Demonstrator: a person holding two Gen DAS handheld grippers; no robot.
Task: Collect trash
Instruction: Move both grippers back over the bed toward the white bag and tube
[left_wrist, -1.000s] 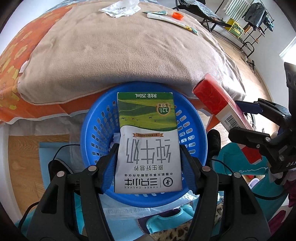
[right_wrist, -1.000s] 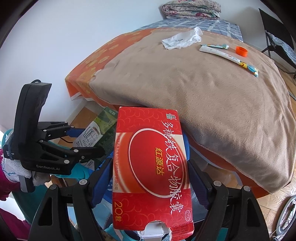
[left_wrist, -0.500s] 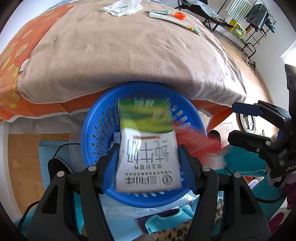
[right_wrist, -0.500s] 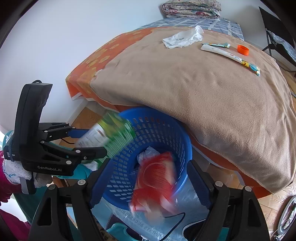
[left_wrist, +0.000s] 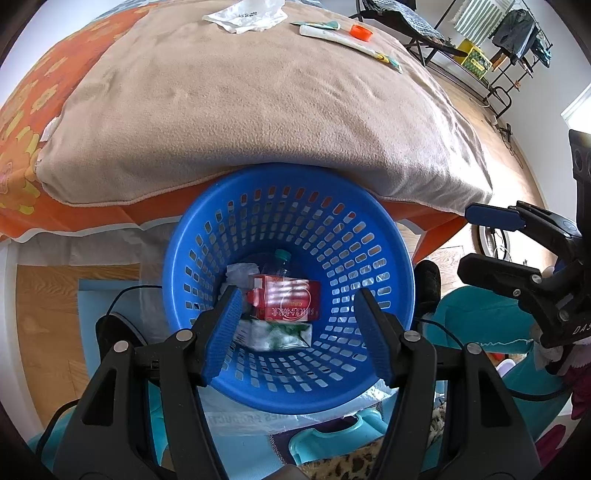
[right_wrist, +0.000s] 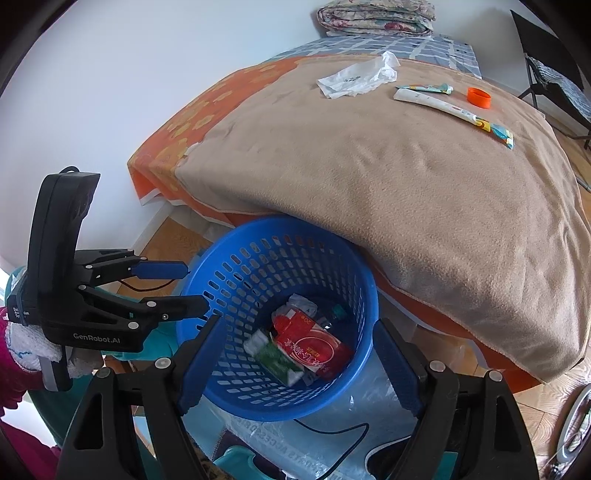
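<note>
Trash now lies in the round blue perforated plastic basket (left_wrist: 400, 280) at the bed's edge: the red cardboard medicine box (left_wrist: 288, 301) and the green-and-white milk carton (left_wrist: 277, 334), each clamped a second ago, have dropped in. The left gripper (left_wrist: 295, 332) and right gripper (right_wrist: 295, 365) hang over it, jaws apart and empty. Left on the tan fleece blanket (right_wrist: 406, 177): a crumpled white wrapper (right_wrist: 354, 79), a white tube (right_wrist: 443, 105), an orange bottle cap (right_wrist: 479, 97). The left gripper's body reads "GenRobot.AI"; the box's print is illegible here.

Red cardboard box (left_wrist: 288, 300) and green-white milk carton (left_wrist: 280, 336) lie flat, touching, inside round blue perforated plastic basket (left_wrist: 388, 236).
</note>
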